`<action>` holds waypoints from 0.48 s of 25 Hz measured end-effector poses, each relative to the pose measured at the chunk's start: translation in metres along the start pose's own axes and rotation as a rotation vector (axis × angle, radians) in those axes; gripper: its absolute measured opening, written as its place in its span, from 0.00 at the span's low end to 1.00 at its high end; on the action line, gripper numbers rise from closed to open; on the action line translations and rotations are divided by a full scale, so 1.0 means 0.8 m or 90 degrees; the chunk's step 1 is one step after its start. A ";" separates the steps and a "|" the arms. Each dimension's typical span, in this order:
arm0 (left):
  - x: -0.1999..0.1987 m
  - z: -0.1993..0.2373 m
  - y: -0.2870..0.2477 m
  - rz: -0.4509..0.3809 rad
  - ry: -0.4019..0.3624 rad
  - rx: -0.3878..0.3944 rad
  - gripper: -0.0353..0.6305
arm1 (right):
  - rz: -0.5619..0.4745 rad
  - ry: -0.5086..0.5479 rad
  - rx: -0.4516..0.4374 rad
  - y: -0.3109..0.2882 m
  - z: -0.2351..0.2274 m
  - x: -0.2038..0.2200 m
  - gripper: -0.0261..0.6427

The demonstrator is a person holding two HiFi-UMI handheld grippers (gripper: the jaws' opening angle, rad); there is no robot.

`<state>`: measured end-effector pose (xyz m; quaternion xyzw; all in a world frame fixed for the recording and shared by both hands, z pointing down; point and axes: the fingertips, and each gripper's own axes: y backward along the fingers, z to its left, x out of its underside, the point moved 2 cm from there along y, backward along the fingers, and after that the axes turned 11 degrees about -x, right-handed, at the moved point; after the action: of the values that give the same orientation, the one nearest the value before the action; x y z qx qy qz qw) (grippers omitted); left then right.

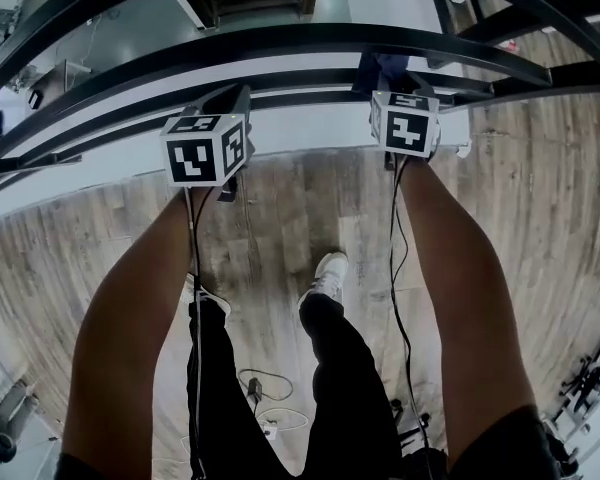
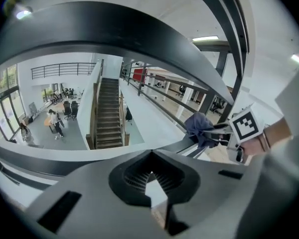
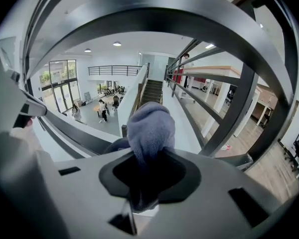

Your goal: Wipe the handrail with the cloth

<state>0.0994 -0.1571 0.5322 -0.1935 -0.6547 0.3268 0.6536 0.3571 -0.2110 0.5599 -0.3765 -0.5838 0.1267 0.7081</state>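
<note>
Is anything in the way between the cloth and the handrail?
Nothing visible is. The right gripper holds the cloth right up by the handrail, with no object between them.

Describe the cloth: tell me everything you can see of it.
The cloth looks like soft, fleecy fabric, dull blue-grey, bunched into a rounded wad. The right gripper has its jaws shut on the lower part, so the wad sticks out beyond them. In the head view it sits at the railing, just below the black handrail. Whether it touches a bar cannot be told.
</note>
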 end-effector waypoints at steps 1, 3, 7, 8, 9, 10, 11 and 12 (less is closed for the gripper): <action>-0.003 -0.015 -0.006 0.001 0.000 0.003 0.06 | 0.002 -0.002 0.004 0.002 -0.016 0.003 0.15; -0.006 -0.047 -0.016 0.005 0.001 0.012 0.06 | 0.005 -0.005 0.013 0.008 -0.046 0.010 0.15; -0.009 -0.107 -0.034 0.014 -0.025 0.036 0.06 | 0.007 -0.015 0.046 0.025 -0.113 0.028 0.15; -0.012 -0.118 -0.039 0.015 -0.030 0.038 0.06 | 0.005 -0.018 0.051 0.028 -0.129 0.031 0.15; -0.014 -0.127 -0.043 0.016 -0.033 0.038 0.06 | 0.002 -0.021 0.056 0.032 -0.144 0.034 0.15; -0.015 -0.137 -0.047 0.018 -0.035 0.038 0.06 | 0.001 -0.023 0.061 0.035 -0.159 0.037 0.15; -0.016 -0.146 -0.051 0.021 -0.036 0.039 0.06 | 0.001 -0.026 0.068 0.038 -0.173 0.042 0.15; -0.016 -0.158 -0.054 0.023 -0.038 0.043 0.06 | 0.001 -0.031 0.075 0.042 -0.187 0.046 0.15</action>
<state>0.2316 -0.1745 0.5436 -0.1733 -0.6590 0.3660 0.6338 0.5145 -0.2226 0.5586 -0.3312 -0.5920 0.1704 0.7147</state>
